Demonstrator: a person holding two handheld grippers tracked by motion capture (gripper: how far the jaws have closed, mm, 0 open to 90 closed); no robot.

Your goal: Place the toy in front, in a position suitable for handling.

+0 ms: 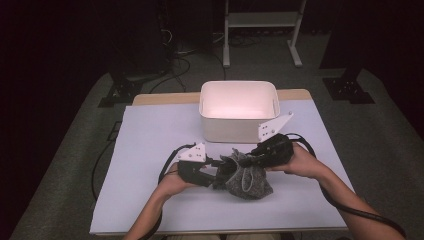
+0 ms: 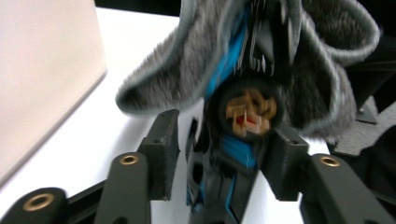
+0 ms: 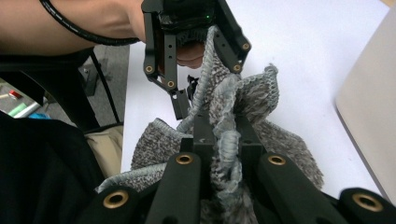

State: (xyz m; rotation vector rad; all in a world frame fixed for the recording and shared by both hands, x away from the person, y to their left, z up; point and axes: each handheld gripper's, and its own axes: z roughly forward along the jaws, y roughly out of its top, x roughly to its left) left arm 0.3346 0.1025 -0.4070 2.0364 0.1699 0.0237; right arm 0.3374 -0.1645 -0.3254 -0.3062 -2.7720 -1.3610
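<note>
Currently the white bin [image 1: 239,111] sits at the far middle of the white sheet [image 1: 140,150], and everything else lies just in front of it. To the front-left of the bin, the left gripper [image 1: 216,176] reaches into the grey knitted sock [image 1: 246,179]; in the left gripper view its jaws stand apart, with nothing pinched between them. Directly in front of the bin, the sock hangs bunched, its lower part resting on the sheet. To the front-right of the bin, the right gripper [image 3: 223,140] has its jaws clamped on the sock's ribbed cuff [image 3: 225,144].

If the two hands pull apart unevenly, the cuff could slip from the right jaws and the sock would drop in a heap. Motion blur smears the left gripper view, so whether the left jaws are inside the sock's opening or only beside it is hard to say.
</note>
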